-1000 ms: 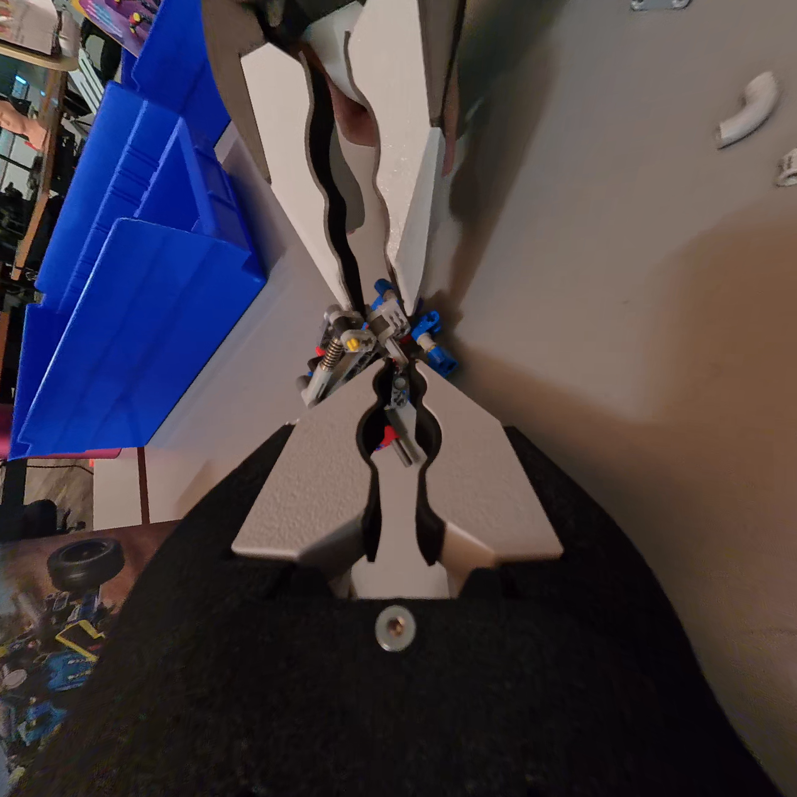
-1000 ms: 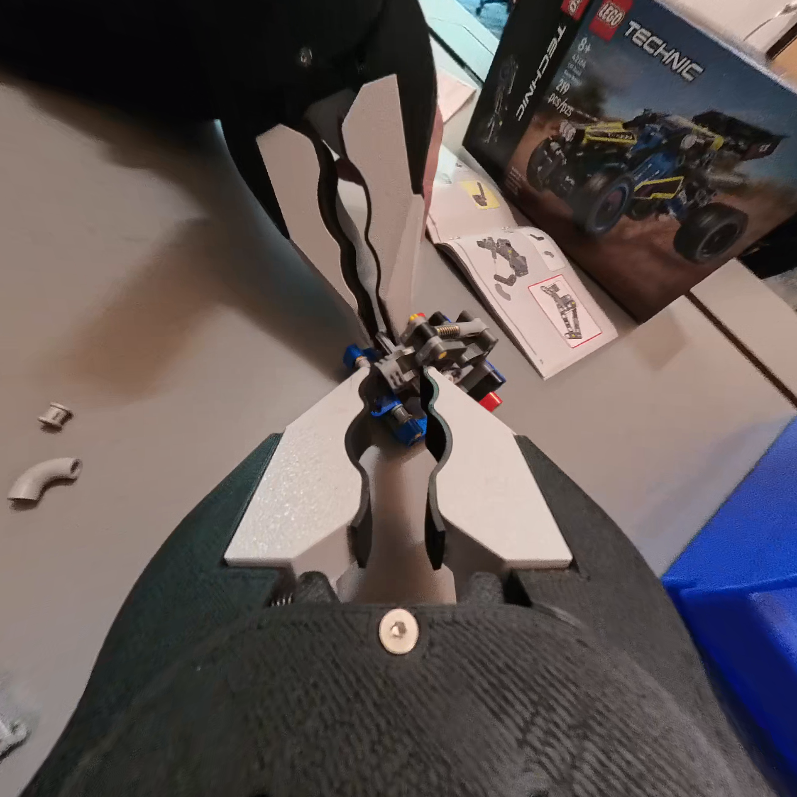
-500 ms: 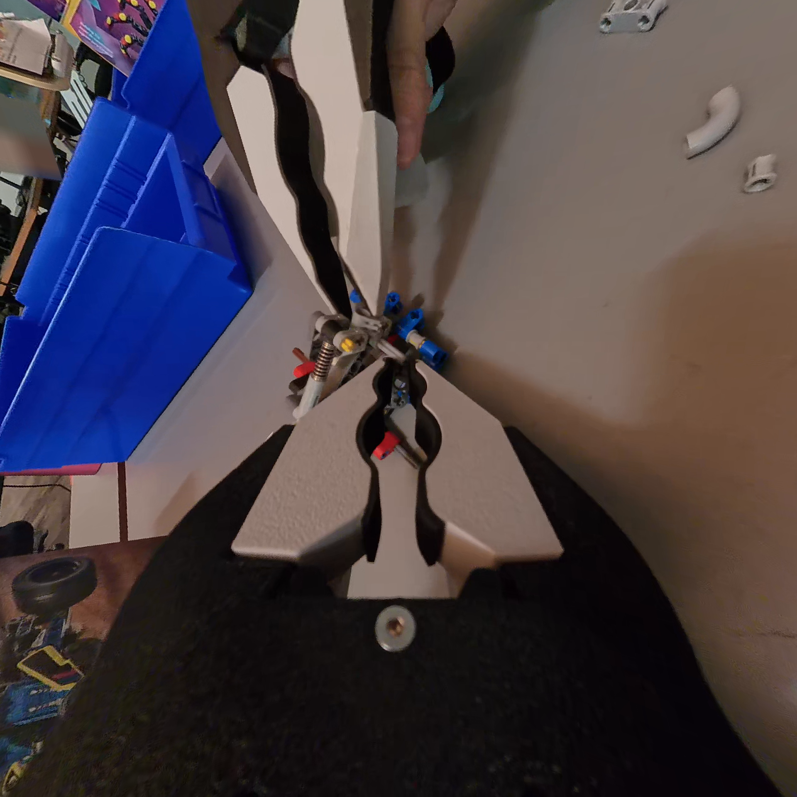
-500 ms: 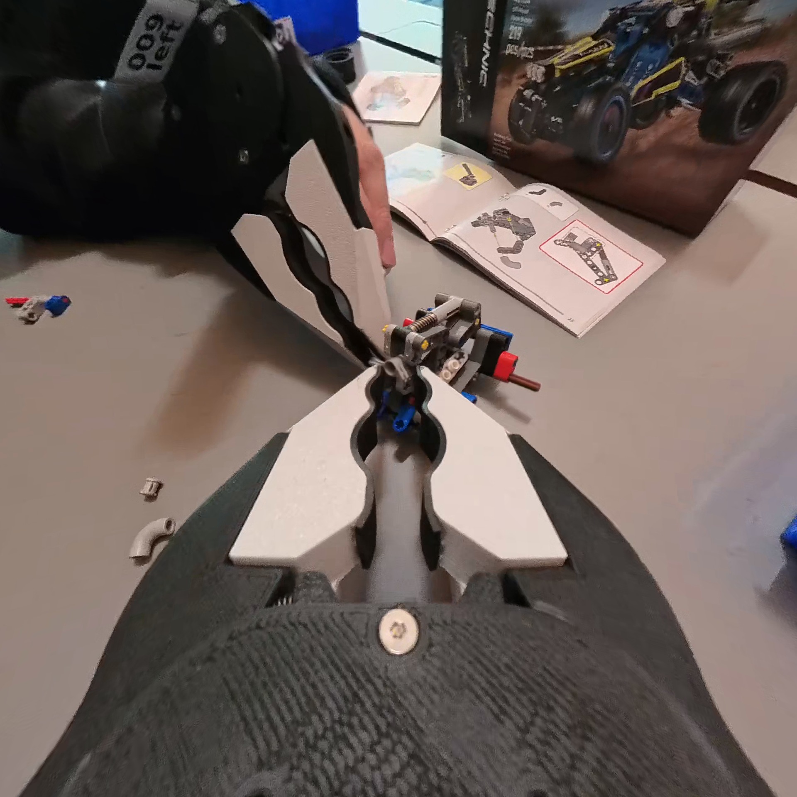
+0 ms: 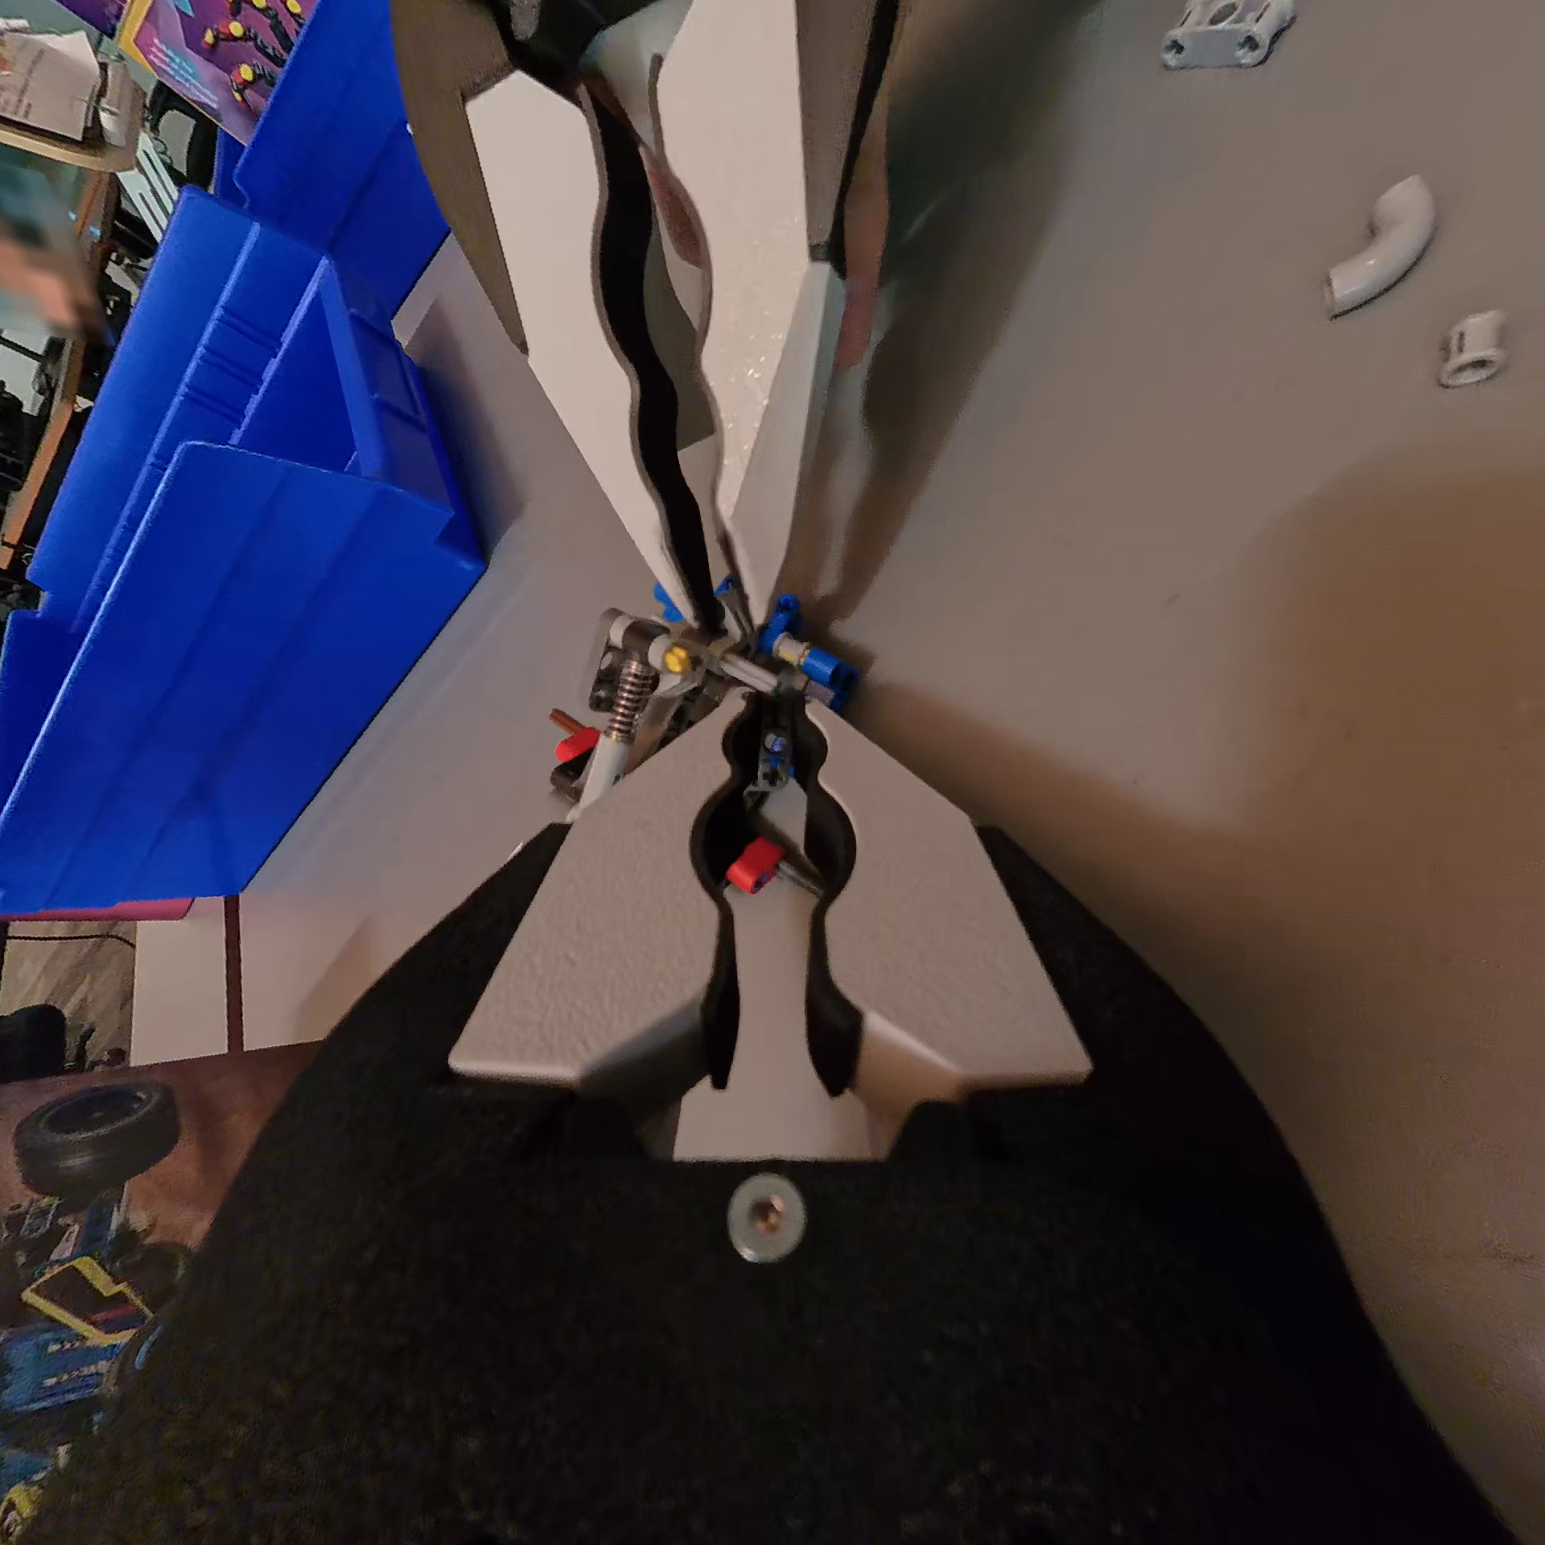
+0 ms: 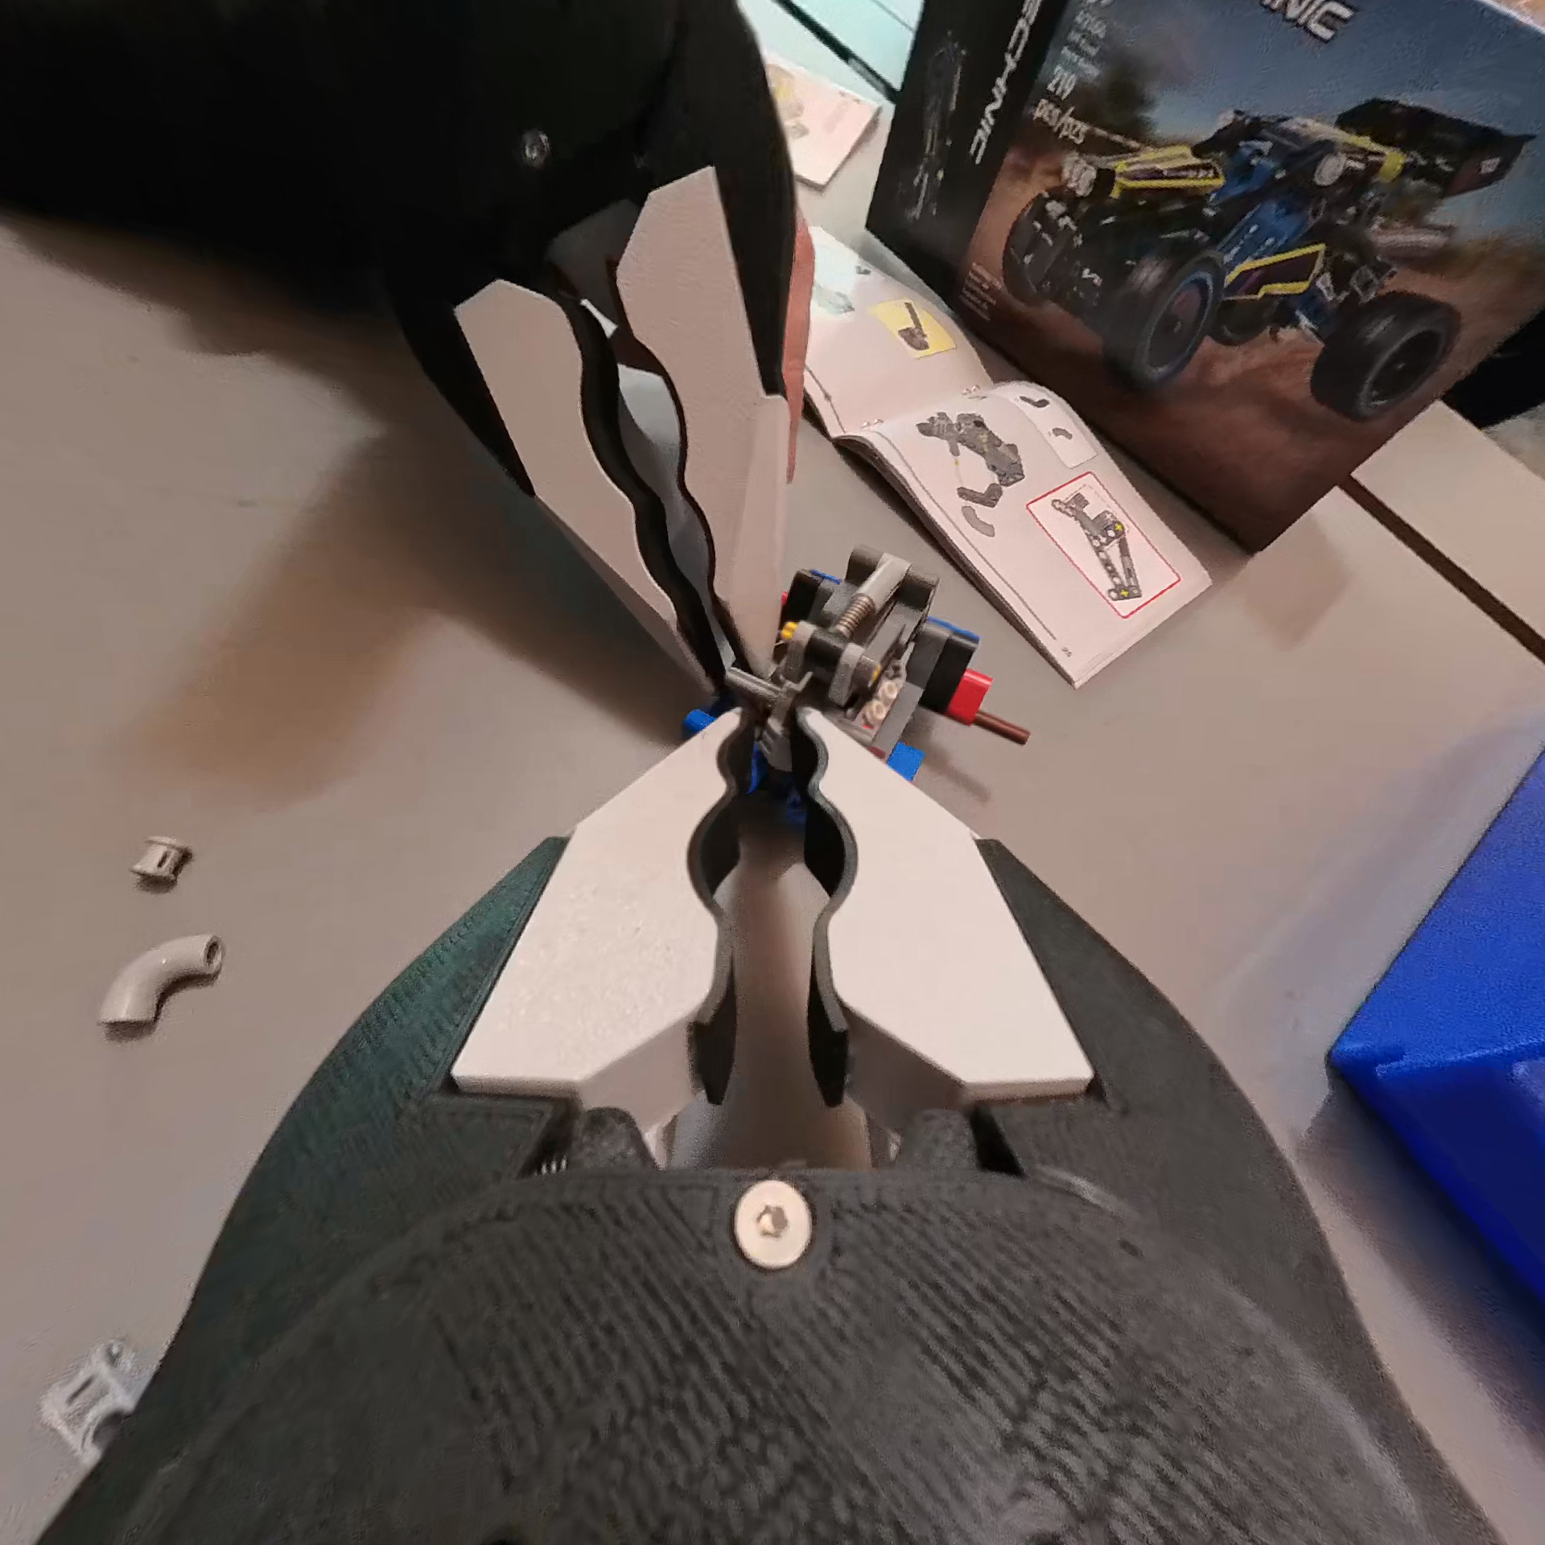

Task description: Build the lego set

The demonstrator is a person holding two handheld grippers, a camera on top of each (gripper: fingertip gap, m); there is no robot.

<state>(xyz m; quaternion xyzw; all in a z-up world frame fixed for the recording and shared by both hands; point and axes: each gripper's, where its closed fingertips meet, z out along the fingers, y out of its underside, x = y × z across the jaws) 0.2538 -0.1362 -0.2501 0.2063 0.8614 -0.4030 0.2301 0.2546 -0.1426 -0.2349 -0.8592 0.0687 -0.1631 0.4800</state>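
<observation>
Meeting nose to nose over the grey table (image 6: 334,669), the two hand-held grippers both pinch the same small brick-built assembly (image 6: 869,644), a dark grey, blue and red piece with a metal spring, which sits at the middle of the table. The left gripper (image 5: 773,711) has its jaws clenched on a thin dark grey beam of the assembly, which runs back between its fingers, with a red connector (image 5: 754,865) showing in the wider hollow behind. The right gripper (image 6: 773,719) comes in from the opposite side, its jaws closed on a grey part at the assembly's near end, blue pieces just beneath. A brown axle (image 6: 999,727) sticks out of the assembly's far side. Beside it lies an open instruction booklet (image 6: 1028,518), and past that stands the set's box (image 6: 1254,209) with a buggy pictured on it. Blue bins (image 5: 217,585) line one table edge. Well apart from the grippers lie loose grey parts: a curved tube (image 6: 163,974), a small bush (image 6: 161,859) and a pale connector block (image 5: 1225,38).
</observation>
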